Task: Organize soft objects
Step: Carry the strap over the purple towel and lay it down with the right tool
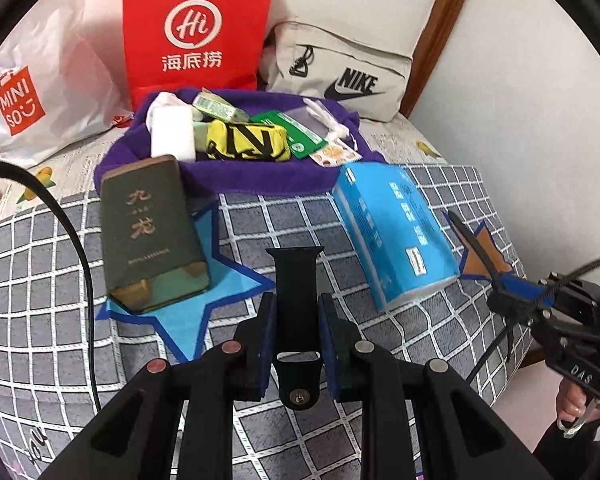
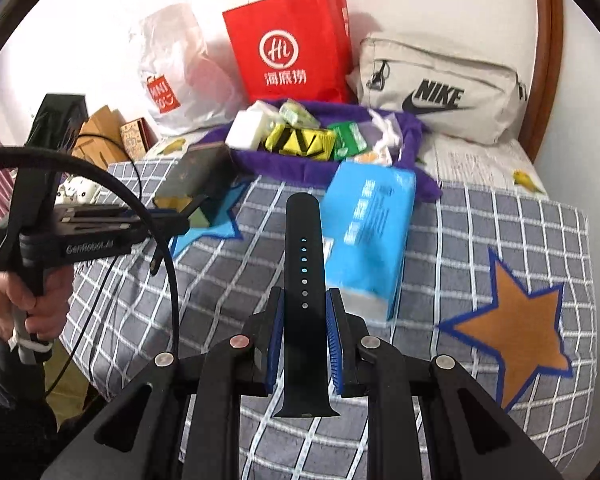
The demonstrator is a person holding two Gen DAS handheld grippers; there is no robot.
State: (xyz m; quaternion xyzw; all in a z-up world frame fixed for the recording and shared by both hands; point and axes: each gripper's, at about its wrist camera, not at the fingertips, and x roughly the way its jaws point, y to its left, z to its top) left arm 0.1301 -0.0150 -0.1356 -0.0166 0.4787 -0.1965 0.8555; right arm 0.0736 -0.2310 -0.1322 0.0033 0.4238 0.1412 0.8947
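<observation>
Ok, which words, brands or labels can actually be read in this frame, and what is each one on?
"MINISO": white plastic bag.
"Hi" and "海底捞": red paper bag.
"NIKE" with swoosh: beige pouch.
"九龙": dark green box; its small line below is unreadable.
"DAS": right claw's handle.
"GenRobot.AI", roughly: left claw's body.
Blue tissue pack: print too blurred.
</observation>
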